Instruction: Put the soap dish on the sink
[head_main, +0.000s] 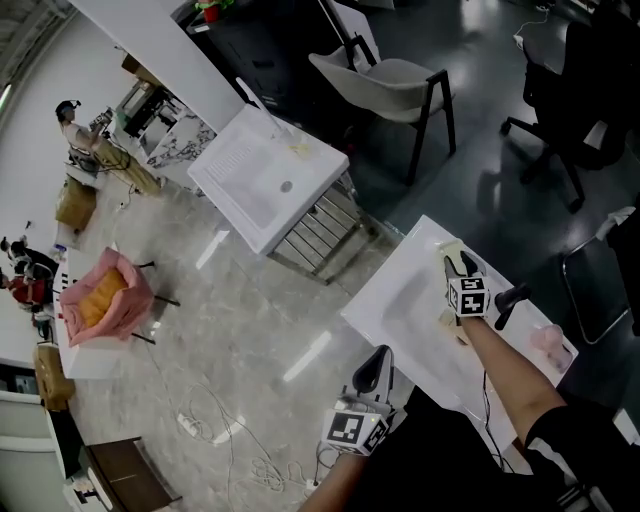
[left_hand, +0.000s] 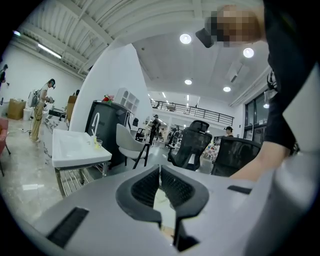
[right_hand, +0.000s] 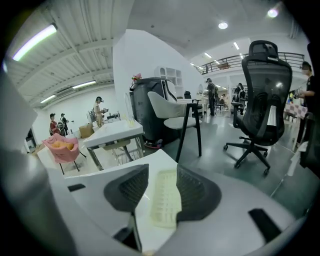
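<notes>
At the near sink (head_main: 395, 300), far rim: the right gripper (head_main: 460, 266) reaches across the basin with its jaws standing apart. Between them lies the soap dish (right_hand: 165, 197), pale yellow and ribbed, flat on the white ledge. Its edge touches the right-hand jaw, while bare white shows between it and the other jaw, so it reads as let go rather than pinched. The ledge suits it: level, beside the basin, away from the front edge. The left gripper (left_hand: 160, 170) hangs low at the sink's near edge, jaws drawn together on nothing, apparently kept clear because one gripper suffices. By this view the dish is on the sink and the placing is all but done. What remains is to lift the right gripper off without nudging the dish. A second sink (head_main: 265, 180) stands well apart, not involved.
</notes>
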